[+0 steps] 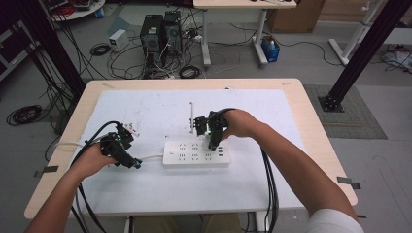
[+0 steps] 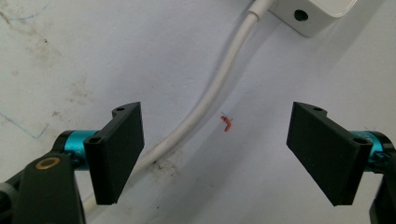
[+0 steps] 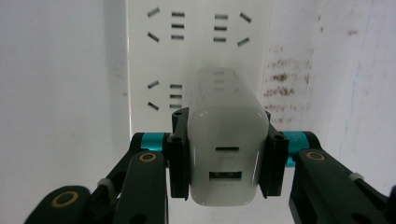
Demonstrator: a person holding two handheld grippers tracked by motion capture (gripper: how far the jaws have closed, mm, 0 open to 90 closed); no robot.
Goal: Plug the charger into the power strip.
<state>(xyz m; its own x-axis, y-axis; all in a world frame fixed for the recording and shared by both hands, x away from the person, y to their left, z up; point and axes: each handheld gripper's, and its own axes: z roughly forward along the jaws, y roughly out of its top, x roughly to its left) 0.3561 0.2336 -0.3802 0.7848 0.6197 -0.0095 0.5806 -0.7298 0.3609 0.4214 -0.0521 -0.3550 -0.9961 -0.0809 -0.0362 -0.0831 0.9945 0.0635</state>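
Overhead, my right gripper [image 1: 212,141] stands over the power strip [image 1: 196,152] while my left gripper [image 1: 121,145] waits beside its cord [image 1: 149,158]. Left gripper view: jaws spread wide, empty, straddling the cord. Right gripper view alone reveals a white USB charger [image 3: 227,140] clamped above the sockets; I judge pressing it in comes next.
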